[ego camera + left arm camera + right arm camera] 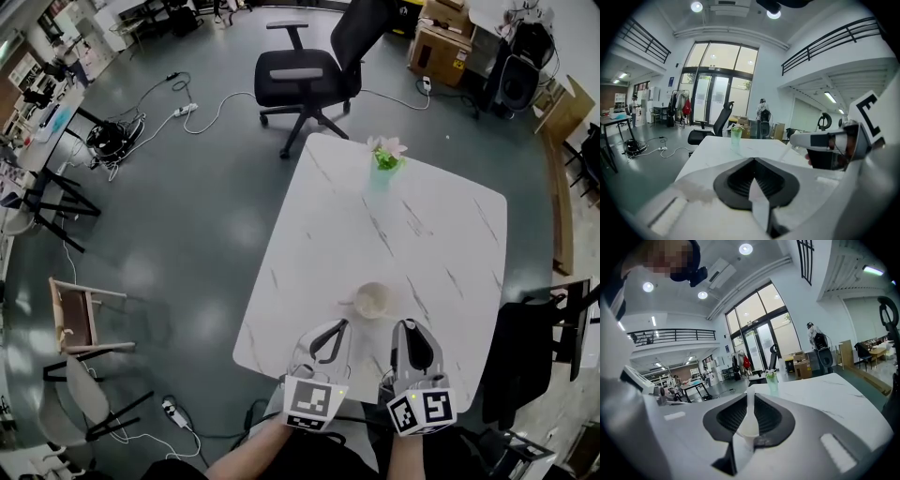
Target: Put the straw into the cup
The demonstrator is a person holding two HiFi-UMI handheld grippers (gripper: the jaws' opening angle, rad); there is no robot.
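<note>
Straw [348,302] seems to be lying just left of the cup [372,300], not yet in it, while I am holding the left hand-held gripper [341,326] closed and the right hand-held gripper [405,326] slightly parted, both empty.

left gripper [337,327], jaws together, right gripper [410,327], jaws narrowly apart

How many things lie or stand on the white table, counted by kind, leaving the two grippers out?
cup: 1
straw: 1
vase with flowers: 1
Total: 3
</note>
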